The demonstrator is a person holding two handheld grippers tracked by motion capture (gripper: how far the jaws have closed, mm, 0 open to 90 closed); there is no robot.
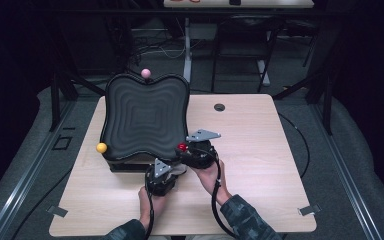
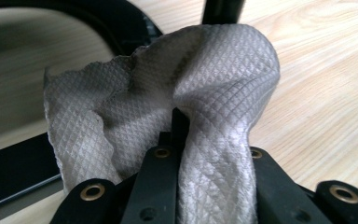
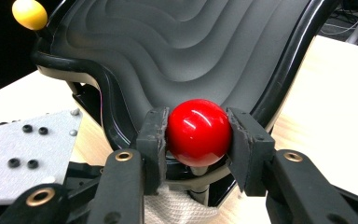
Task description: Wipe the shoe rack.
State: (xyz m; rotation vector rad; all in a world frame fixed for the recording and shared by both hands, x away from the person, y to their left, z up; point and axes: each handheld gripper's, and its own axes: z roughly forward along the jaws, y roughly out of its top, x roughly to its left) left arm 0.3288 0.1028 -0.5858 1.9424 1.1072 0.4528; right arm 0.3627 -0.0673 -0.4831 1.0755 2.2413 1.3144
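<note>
Yellow knob [image 1: 101, 147] sits at the near-left corner of the black rippled tray [image 1: 145, 117], which stands on a dark base toward the table's [image 1: 260, 150] left half; a pink knob [image 1: 146, 73] marks the tray's far edge. Next, near the table's front edge below the tray, the left gripper [image 1: 166, 170]: jaws closed on a white quilted cloth [image 2: 168, 102], which bunches up between and over the jaws in the left gripper view, its free end standing just beside the tray's base. To the right of it, at the tray's near-right corner, the right gripper [image 1: 189, 150]: jaws clamped on the red knob [image 3: 198, 132], one pad on each side, knob seated squarely between them; a scrap of the cloth shows just under that corner in the right gripper view. Judgement: the step in hand looks like steadying or tilting the tray by its red knob while the cloth is brought in to wipe, likely at the rim or underside at this corner. Next move calls for a firm hold on the knob and a short carry of the cloth up against the black rim, pressing lightly so the paper-like weave does not tear or slip out.
</note>
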